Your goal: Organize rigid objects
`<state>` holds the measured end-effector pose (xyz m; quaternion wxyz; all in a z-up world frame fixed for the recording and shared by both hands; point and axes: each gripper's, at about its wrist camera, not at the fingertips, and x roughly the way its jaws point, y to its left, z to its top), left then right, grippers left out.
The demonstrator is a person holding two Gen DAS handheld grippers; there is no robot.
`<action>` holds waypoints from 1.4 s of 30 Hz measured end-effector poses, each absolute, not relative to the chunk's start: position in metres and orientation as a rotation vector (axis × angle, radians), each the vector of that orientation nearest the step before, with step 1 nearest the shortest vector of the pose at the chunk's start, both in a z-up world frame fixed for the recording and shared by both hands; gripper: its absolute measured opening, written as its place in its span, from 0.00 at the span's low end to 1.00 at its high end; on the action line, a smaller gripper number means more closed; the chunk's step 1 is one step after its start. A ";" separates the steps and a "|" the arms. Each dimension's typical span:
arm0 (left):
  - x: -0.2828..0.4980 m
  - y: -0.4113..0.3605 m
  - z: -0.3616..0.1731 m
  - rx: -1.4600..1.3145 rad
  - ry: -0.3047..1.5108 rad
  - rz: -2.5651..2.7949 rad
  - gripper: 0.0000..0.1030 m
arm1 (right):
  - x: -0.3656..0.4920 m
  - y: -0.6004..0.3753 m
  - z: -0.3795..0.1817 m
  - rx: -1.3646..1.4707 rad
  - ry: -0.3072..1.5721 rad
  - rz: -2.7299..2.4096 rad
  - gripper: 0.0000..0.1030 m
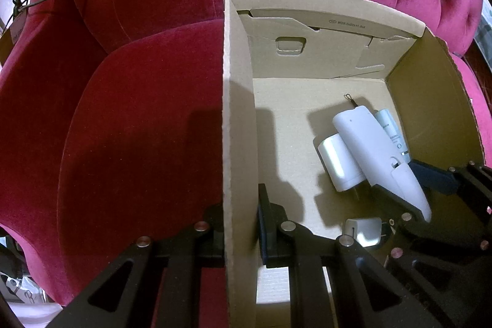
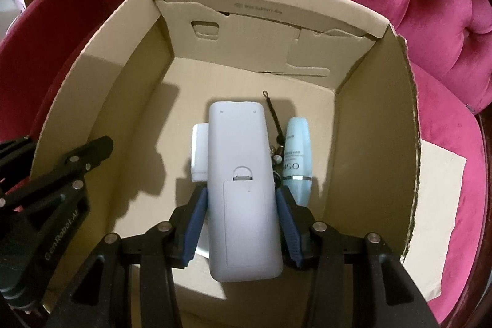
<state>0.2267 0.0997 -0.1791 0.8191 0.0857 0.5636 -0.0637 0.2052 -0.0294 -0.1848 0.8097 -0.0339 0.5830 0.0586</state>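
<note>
Boxed remote (image 2: 241, 174) between right jaws.

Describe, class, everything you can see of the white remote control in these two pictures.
The remote control is a long white plastic slab with rounded corners, seen back side up: a battery cover with a latch notch and two small dimples near its far end. The right gripper is shut on its near half, blue-padded fingers pressing both long edges. It is inside the cardboard box, over a white cylinder and beside a pale blue bottle.
</note>
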 end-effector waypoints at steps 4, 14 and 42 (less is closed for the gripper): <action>0.226 0.099 -0.179 0.184 1.200 -0.135 0.14 | 0.205 -0.030 -0.183 -0.065 1.243 0.135 0.49; 0.226 0.098 -0.178 0.190 1.199 -0.133 0.14 | 0.196 -0.029 -0.155 -0.060 1.174 0.136 0.54; 0.223 0.088 -0.175 0.219 1.188 -0.099 0.14 | 0.158 -0.081 -0.107 0.015 1.118 -0.038 0.80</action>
